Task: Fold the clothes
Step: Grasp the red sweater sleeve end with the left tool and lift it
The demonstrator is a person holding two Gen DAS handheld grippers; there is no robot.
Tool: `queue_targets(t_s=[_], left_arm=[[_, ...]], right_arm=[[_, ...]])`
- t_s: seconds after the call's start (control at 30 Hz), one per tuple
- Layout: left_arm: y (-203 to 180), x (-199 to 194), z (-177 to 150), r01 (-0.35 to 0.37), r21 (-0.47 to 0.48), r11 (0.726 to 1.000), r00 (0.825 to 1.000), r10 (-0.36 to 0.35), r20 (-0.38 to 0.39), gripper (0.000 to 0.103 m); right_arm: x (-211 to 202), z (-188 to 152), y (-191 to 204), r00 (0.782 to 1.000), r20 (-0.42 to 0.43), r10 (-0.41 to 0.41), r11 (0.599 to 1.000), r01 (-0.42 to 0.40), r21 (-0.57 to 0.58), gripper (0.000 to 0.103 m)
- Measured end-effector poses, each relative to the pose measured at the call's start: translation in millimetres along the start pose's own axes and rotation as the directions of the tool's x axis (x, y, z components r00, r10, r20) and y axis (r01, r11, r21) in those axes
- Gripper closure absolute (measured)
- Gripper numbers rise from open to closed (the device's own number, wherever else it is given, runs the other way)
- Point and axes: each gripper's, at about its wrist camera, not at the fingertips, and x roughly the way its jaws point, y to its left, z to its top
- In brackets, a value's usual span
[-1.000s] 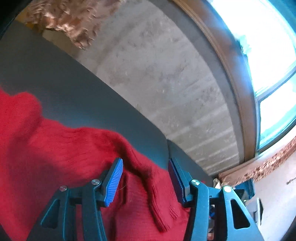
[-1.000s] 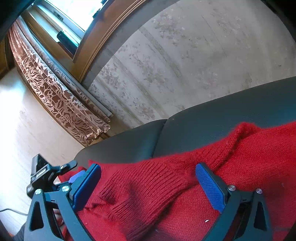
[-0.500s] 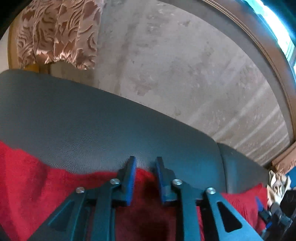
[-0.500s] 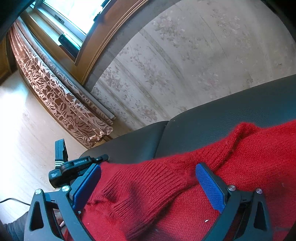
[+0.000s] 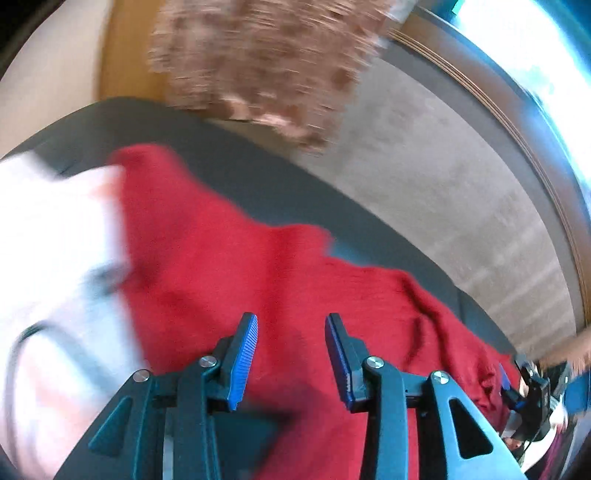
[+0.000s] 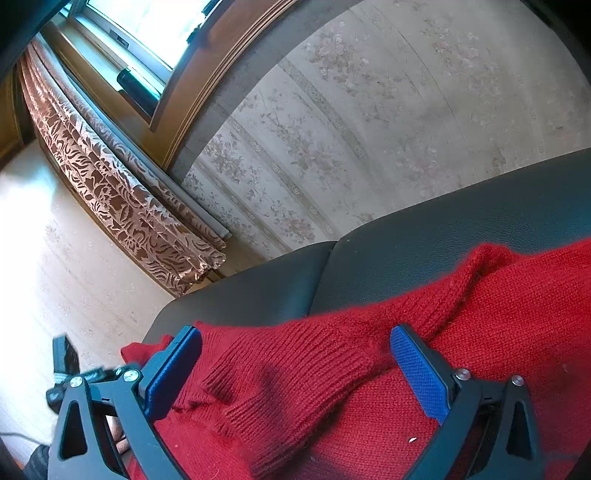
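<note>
A red knitted sweater (image 5: 258, 266) lies spread over a dark leather sofa seat (image 5: 258, 177). In the blurred left wrist view my left gripper (image 5: 291, 321) hovers over the sweater's body. Its jaws are opening, with only fabric below the gap and nothing pinched. In the right wrist view my right gripper (image 6: 295, 332) stands wide open. The sweater's ribbed sleeve end (image 6: 280, 373) lies loose between its blue pads (image 6: 417, 369), which do not press on it. The right gripper's body (image 5: 532, 387) shows at the far right edge of the left view.
A white garment (image 5: 48, 258) lies at the left, beside the sweater. Behind the sofa back (image 6: 461, 214) is a patterned wall (image 6: 369, 110). A brown patterned curtain (image 6: 110, 192) hangs by a window (image 6: 147, 29), above a pale floor (image 6: 55, 258).
My left gripper swung left along the sweater and tilted down. Its jaws narrowed, then parted again, and the white garment came into view. The right gripper stayed still.
</note>
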Motion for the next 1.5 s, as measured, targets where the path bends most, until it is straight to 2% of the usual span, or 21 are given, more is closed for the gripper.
queue_targets(t_s=[0.13, 0.27, 0.37, 0.47, 0.6, 0.7, 0.83, 0.9, 0.93, 0.97, 1.07, 1.17, 1.23, 1.3, 1.4, 1.5], left_arm=[[43, -21, -8, -0.042, -0.118, 0.992, 0.999, 0.045, 0.021, 0.065], [58, -23, -12, -0.028, -0.144, 0.989, 1.000, 0.029, 0.005, 0.065], [57, -13, -9, -0.052, -0.133, 0.990, 0.998, 0.049, -0.030, 0.065], [45, 2, -4, -0.155, -0.101, 0.983, 0.988, 0.152, -0.038, 0.065], [39, 22, -3, -0.256, -0.077, 0.964, 0.966, 0.252, -0.057, 0.064], [37, 32, -1, -0.304, -0.061, 0.951, 0.952, 0.302, -0.045, 0.064], [40, 46, 6, -0.338, 0.003, 0.941, 0.941, 0.338, 0.021, 0.068], [43, 49, 12, -0.320, 0.006, 0.947, 0.947, 0.320, 0.008, 0.075], [44, 50, 14, -0.302, 0.011, 0.953, 0.953, 0.302, -0.003, 0.084], [44, 51, 16, -0.282, 0.015, 0.959, 0.959, 0.282, -0.014, 0.089], [55, 39, 19, -0.175, -0.071, 0.982, 0.985, 0.175, -0.010, 0.092], [59, 10, 30, -0.036, -0.162, 0.986, 0.996, 0.048, 0.072, 0.092], [61, -10, 38, 0.063, -0.214, 0.975, 0.990, -0.034, 0.138, 0.092], [58, -32, 48, 0.152, -0.235, 0.960, 0.973, -0.105, 0.204, 0.092], [30, -63, 62, 0.246, -0.160, 0.956, 0.942, -0.197, 0.271, 0.092], [-15, -83, 67, 0.316, -0.038, 0.948, 0.912, -0.293, 0.288, 0.092]], right_arm=[[1, 0, 0, 1.000, -0.002, 0.001, 1.000, -0.001, 0.000, 0.000], [0, 0, -1, 1.000, -0.001, 0.006, 1.000, -0.006, 0.002, 0.000], [0, 1, -2, 1.000, 0.001, 0.010, 1.000, -0.010, 0.004, 0.000], [0, 1, -2, 1.000, 0.002, 0.013, 1.000, -0.013, 0.006, 0.000], [-1, 1, -2, 1.000, 0.003, 0.015, 1.000, -0.015, 0.008, 0.000], [-2, 2, -2, 1.000, 0.004, 0.017, 1.000, -0.017, 0.009, 0.000], [-2, 2, -2, 1.000, 0.005, 0.018, 1.000, -0.018, 0.012, 0.000], [-2, 2, -2, 1.000, 0.005, 0.019, 1.000, -0.019, 0.012, 0.000], [-2, 2, -2, 1.000, 0.005, 0.019, 1.000, -0.019, 0.012, 0.000], [-2, 2, -2, 1.000, 0.004, 0.018, 1.000, -0.018, 0.011, 0.000], [-2, 2, -4, 1.000, 0.004, 0.020, 1.000, -0.020, 0.011, 0.000], [-2, 2, -3, 1.000, 0.001, 0.017, 1.000, -0.017, 0.010, 0.000], [-1, 2, -3, 1.000, -0.002, 0.015, 1.000, -0.015, 0.009, 0.000], [-1, 3, -2, 1.000, -0.004, 0.014, 1.000, -0.014, 0.010, 0.000], [-1, 4, -3, 1.000, -0.008, 0.013, 1.000, -0.013, 0.012, 0.000], [3, 5, 0, 0.999, -0.031, -0.014, 1.000, 0.014, -0.002, 0.000]])
